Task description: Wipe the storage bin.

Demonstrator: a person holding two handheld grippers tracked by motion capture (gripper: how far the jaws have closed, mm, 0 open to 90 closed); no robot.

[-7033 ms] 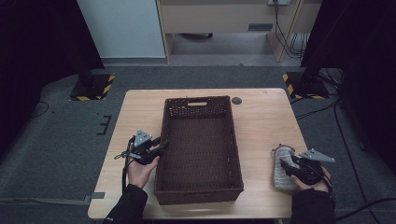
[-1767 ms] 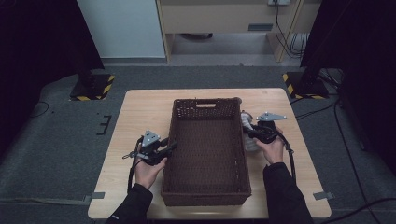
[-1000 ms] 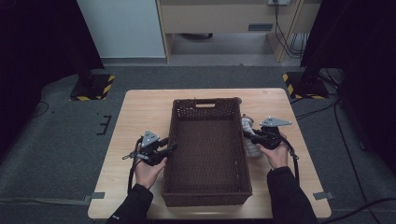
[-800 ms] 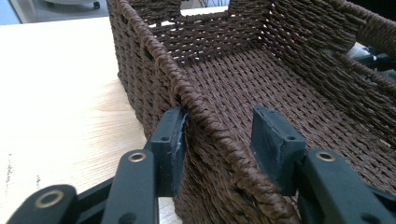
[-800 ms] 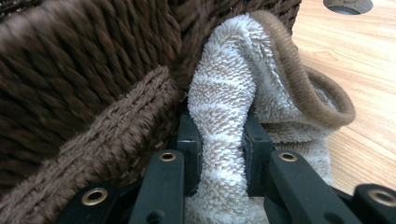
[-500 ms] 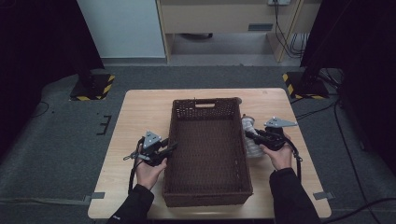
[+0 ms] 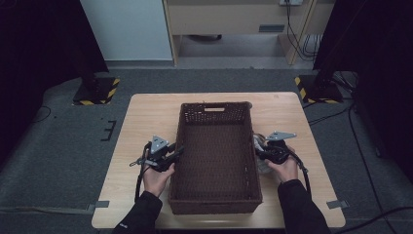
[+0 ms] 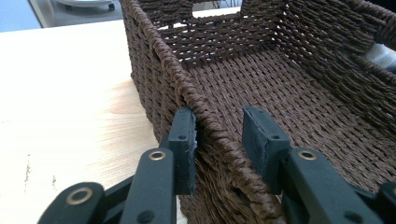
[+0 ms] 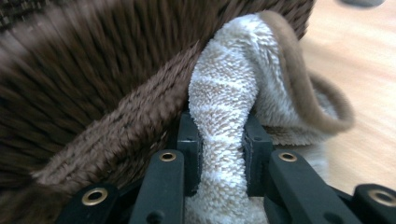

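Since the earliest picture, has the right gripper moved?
Yes. The right gripper, shut on the towel, has moved from the table's near right corner up against the basket's right wall.

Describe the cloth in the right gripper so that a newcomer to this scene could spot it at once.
Start at the dark brown woven basket in the middle of the wooden table. Against its right outer wall, the right gripper pinches a fluffy towel. It is the one pale, soft thing there, cream terry with faint stripes and a tan edge.
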